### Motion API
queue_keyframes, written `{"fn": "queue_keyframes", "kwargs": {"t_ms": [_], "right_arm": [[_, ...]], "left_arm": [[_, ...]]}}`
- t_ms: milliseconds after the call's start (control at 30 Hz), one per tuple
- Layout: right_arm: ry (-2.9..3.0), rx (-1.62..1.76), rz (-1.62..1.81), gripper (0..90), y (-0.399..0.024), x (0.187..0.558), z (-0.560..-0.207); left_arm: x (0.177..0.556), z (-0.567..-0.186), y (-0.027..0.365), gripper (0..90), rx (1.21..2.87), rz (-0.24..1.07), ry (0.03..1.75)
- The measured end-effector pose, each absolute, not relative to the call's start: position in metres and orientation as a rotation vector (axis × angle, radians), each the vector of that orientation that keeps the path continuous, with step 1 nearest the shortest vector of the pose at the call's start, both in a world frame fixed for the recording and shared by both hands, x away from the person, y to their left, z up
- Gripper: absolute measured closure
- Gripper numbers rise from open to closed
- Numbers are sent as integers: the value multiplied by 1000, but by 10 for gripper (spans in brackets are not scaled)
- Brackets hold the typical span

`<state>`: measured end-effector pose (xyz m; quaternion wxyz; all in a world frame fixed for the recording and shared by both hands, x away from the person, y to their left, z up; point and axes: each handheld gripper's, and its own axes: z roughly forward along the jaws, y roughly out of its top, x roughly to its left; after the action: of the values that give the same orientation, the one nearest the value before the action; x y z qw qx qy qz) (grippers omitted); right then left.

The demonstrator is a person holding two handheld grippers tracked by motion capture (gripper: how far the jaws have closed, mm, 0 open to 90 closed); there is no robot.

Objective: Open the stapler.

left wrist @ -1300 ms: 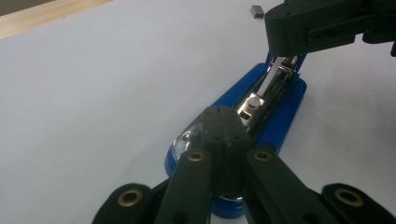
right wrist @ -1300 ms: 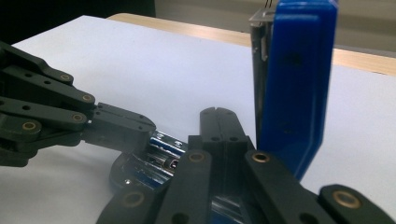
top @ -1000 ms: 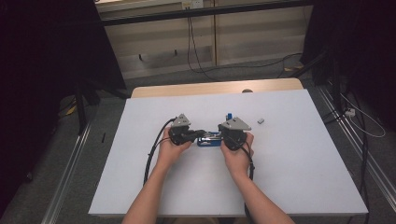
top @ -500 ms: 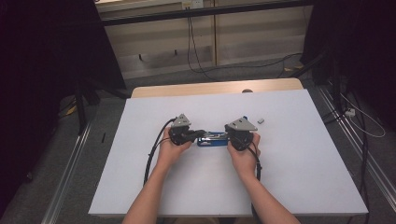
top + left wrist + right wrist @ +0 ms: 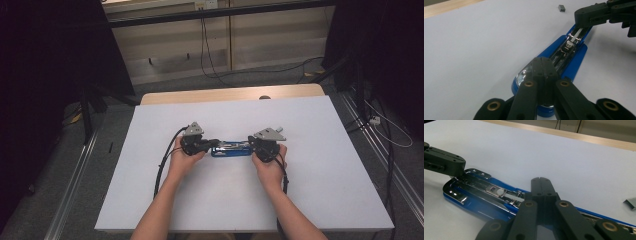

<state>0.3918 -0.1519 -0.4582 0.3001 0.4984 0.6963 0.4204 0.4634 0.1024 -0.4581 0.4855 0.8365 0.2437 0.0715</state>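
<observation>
Lying opened flat on the white bench (image 5: 320, 180), a glossy blue stapler (image 5: 231, 148) with chrome innards has a closed left gripper (image 5: 541, 65) and closed right gripper (image 5: 540, 185) pressing opposite ends.

No lettering, brand or number is legible anywhere from here, not even on the blue stapler (image 5: 564, 57).

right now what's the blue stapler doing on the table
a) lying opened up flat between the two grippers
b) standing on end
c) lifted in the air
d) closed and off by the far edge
a: the stapler lies flat on the table, its metal staple channel exposed, with the left gripper and right gripper at its two ends.
</observation>
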Motion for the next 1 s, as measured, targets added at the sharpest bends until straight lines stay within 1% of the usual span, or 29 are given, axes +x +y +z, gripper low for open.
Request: {"fn": "queue_keyframes", "kwargs": {"t_ms": [333, 400, 433, 500, 700, 733, 767, 867, 900, 933, 967, 1000], "right_arm": [[1912, 1279, 1109, 900, -156, 394, -456], [1926, 1283, 1106, 900, -156, 395, -455], [1931, 1283, 1101, 900, -156, 396, -455], [1942, 1278, 1092, 900, -156, 397, -454], [1941, 1279, 1103, 900, -155, 398, -451], [1936, 1283, 1114, 862, -156, 398, -448], [1936, 1283, 1114, 862, -156, 398, -448], [1924, 1289, 1104, 810, -159, 399, -443], [1922, 1286, 1103, 781, -161, 400, -441], [1919, 1285, 1098, 750, -162, 400, -439], [1916, 1287, 1088, 707, -163, 401, -437], [1910, 1292, 1082, 667, -165, 402, -435]], "left_arm": [[462, -457, 101, 900, 2047, 196, 589], [462, -455, 101, 900, 2040, 208, 584], [461, -451, 101, 900, 2008, 200, 588], [461, -448, 100, 870, 2032, 203, 589], [460, -445, 100, 774, 2006, 165, 623], [459, -444, 101, 733, 1998, 149, 643], [459, -443, 101, 733, 1991, 143, 657], [458, -439, 104, 665, 1989, 153, 663], [458, -437, 105, 643, 1980, 152, 672], [457, -435, 106, 581, 1976, 155, 682], [457, -434, 107, 581, 1975, 157, 681], [456, -432, 108, 559, 1974, 156, 686]]}}
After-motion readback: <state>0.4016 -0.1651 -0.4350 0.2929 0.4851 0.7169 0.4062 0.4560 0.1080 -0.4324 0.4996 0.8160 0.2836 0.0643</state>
